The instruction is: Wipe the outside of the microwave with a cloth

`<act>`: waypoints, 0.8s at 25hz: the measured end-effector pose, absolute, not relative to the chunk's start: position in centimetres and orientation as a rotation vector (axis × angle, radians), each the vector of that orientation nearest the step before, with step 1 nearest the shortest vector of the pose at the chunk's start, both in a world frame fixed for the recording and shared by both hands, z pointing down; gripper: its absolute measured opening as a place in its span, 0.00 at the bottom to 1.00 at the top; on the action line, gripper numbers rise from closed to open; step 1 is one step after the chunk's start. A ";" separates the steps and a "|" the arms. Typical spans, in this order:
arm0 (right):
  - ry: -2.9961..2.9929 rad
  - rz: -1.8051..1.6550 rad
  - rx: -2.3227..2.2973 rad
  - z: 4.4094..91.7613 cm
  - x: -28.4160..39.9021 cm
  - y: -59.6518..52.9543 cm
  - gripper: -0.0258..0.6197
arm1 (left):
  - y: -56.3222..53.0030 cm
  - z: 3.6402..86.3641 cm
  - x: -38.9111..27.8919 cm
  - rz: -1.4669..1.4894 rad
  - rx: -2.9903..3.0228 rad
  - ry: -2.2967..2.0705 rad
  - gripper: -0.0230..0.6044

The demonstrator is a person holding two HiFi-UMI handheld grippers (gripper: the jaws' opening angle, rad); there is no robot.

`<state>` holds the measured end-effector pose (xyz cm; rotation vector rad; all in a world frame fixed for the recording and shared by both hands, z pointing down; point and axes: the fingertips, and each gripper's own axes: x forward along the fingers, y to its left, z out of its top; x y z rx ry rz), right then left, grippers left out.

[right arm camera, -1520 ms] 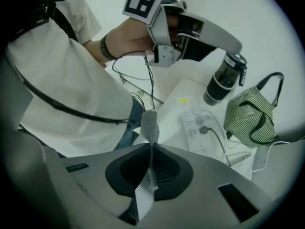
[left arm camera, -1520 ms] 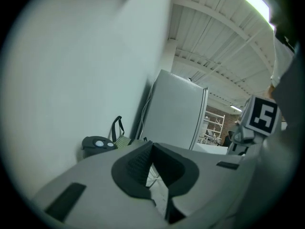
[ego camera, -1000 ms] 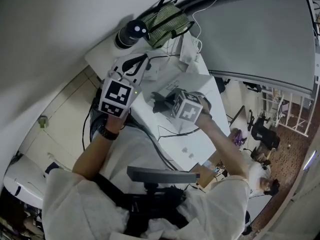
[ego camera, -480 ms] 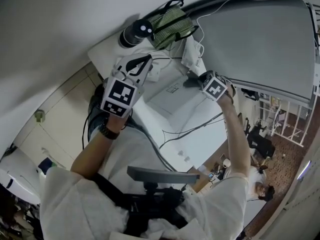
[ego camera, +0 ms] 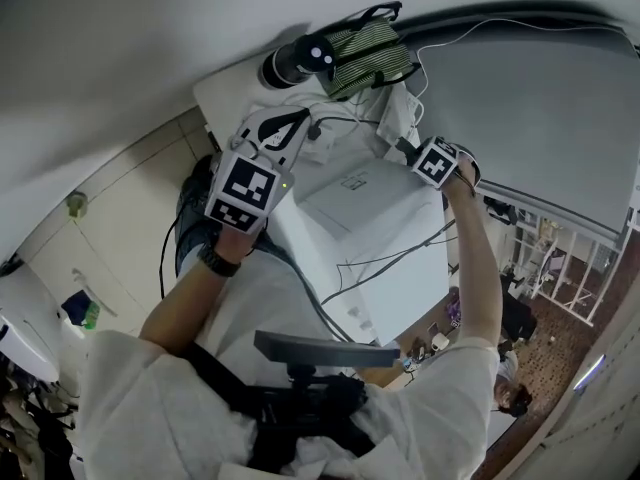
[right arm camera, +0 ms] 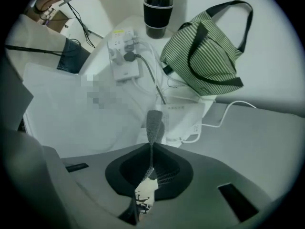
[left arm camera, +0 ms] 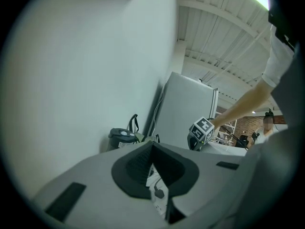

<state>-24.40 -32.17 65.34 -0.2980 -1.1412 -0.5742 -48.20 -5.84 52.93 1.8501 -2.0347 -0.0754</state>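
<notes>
Both grippers over the white microwave (ego camera: 375, 230)

My right gripper (right arm camera: 152, 123) has its jaws pressed together, tips pointing at the white cloth (right arm camera: 183, 120) beside the striped bag (right arm camera: 205, 56); my left gripper (ego camera: 290, 126) is likewise closed, gripping nothing.

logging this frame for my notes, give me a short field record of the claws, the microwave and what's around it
left claw: shut, nothing between it
right claw: shut, empty, tip near a white packet
microwave: white, seen from above, between the two arms
cloth: none in either claw
striped bag: green and white, behind the white packet
power strip: white, plugs in, beside a dark flask
wiping: not yet begun
</notes>
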 end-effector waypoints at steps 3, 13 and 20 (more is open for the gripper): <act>-1.146 -0.503 -0.426 67.0 -25.0 -27.8 0.08 | -5.2 53.4 -48.6 -0.077 1.823 -2.050 0.08; -1.227 -0.318 -0.722 65.7 -26.1 -13.8 0.08 | -5.4 53.1 -48.3 -0.080 1.843 -2.035 0.08; -1.301 -0.197 -0.984 63.4 -26.9 0.2 0.08 | -6.1 52.6 -47.7 -0.084 1.871 -2.017 0.08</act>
